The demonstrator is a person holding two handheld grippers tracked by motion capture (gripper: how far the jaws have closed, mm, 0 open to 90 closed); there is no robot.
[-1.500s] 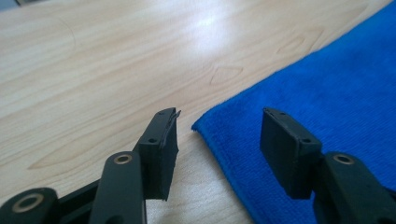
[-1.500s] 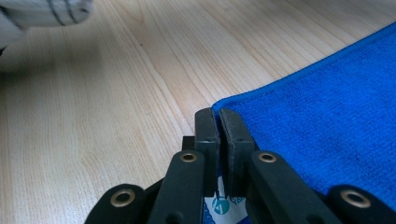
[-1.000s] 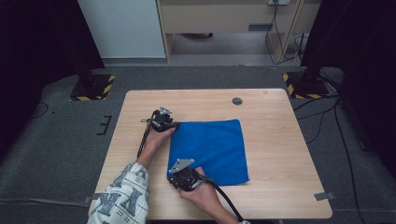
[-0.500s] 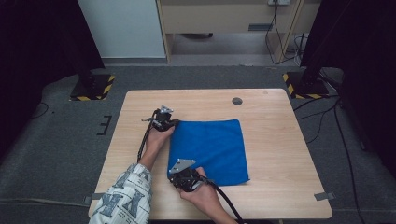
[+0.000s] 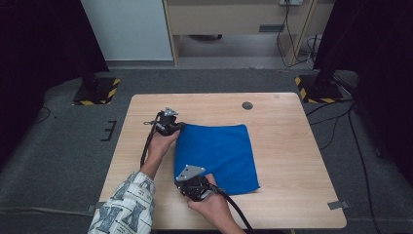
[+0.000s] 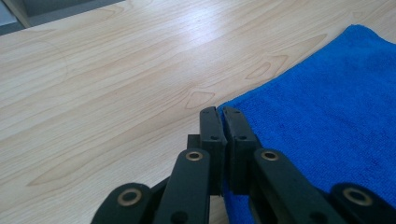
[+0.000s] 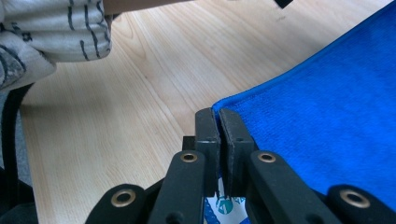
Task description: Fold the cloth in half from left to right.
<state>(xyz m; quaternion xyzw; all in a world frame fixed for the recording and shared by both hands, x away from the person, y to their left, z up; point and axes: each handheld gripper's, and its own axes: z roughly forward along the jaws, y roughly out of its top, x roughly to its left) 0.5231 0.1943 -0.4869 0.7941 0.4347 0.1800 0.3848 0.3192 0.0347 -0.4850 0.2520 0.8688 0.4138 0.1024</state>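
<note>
Blue cloth (image 5: 216, 153) flat on table (image 5: 292, 146), both tongs pinching corners

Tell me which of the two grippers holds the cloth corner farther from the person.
The left gripper: it pinches the blue cloth at its far left corner, while the right gripper grips the near left corner, close to the table's front edge.

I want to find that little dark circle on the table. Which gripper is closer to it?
Left. The left gripper is at the blue cloth's far corner, nearer the dark circle. The right gripper is at the near corner.
</note>
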